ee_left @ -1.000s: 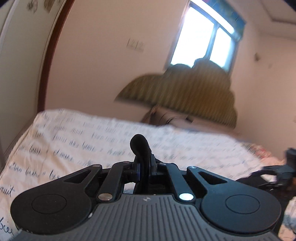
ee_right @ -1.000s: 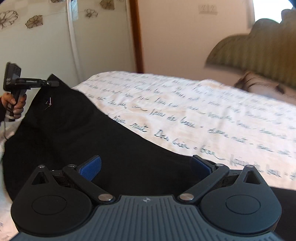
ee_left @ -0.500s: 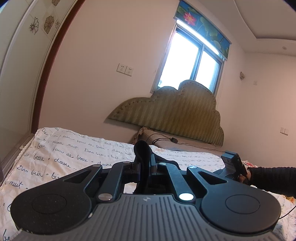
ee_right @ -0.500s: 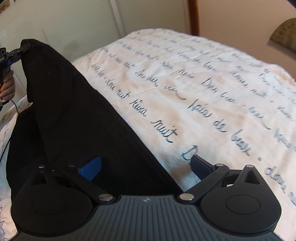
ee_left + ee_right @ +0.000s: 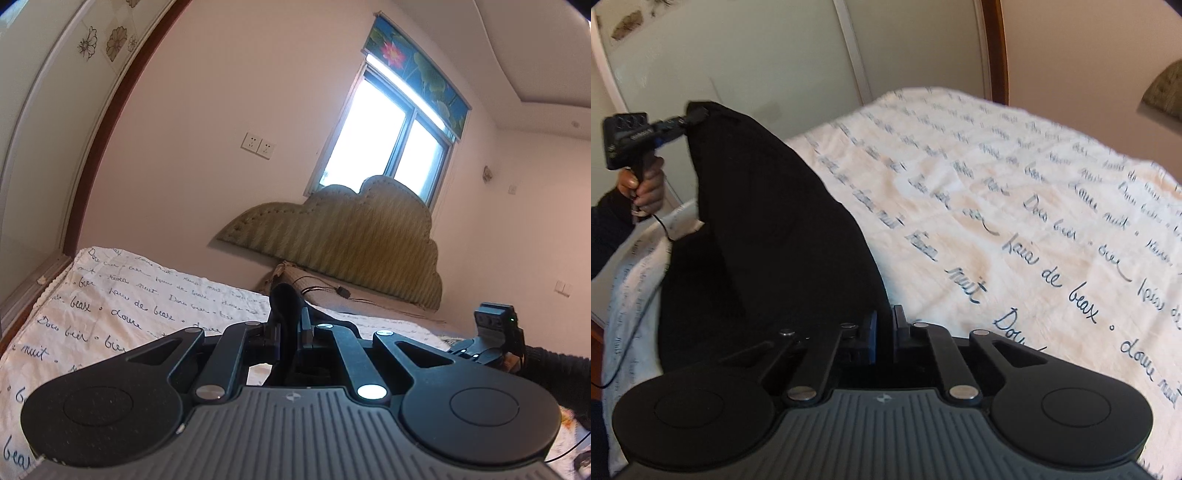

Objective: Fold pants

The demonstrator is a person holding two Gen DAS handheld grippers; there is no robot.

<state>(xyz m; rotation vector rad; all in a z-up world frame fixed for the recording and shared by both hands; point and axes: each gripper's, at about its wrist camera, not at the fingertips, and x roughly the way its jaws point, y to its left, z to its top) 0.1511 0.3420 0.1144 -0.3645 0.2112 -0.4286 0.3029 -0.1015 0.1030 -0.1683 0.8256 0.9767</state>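
1. The black pants hang lifted above the near side of the bed, stretched in a dark sheet between the two claws, with the lower folds sagging toward the bedspread.
2. The left gripper has its fingers pressed together on one upper corner of the pants, held high at the far left of the right wrist view (a hand grips its handle, and a thin cable trails down from it).
3. In the left wrist view the same claw shows a bunched lump of black cloth standing up between its closed fingers.
4. The right gripper is clamped on the opposite edge of the pants, its blue pads drawn tight against the cloth right at the fabric's lower end.
5. The bedspread is cream with dark blue handwritten script running in rows across it.
6. Beyond the bed stand a padded, scalloped headboard, a bright window with a flowered blind on top, and a double wall socket.
7. On the other side, pale sliding panels meet a brown wooden frame.
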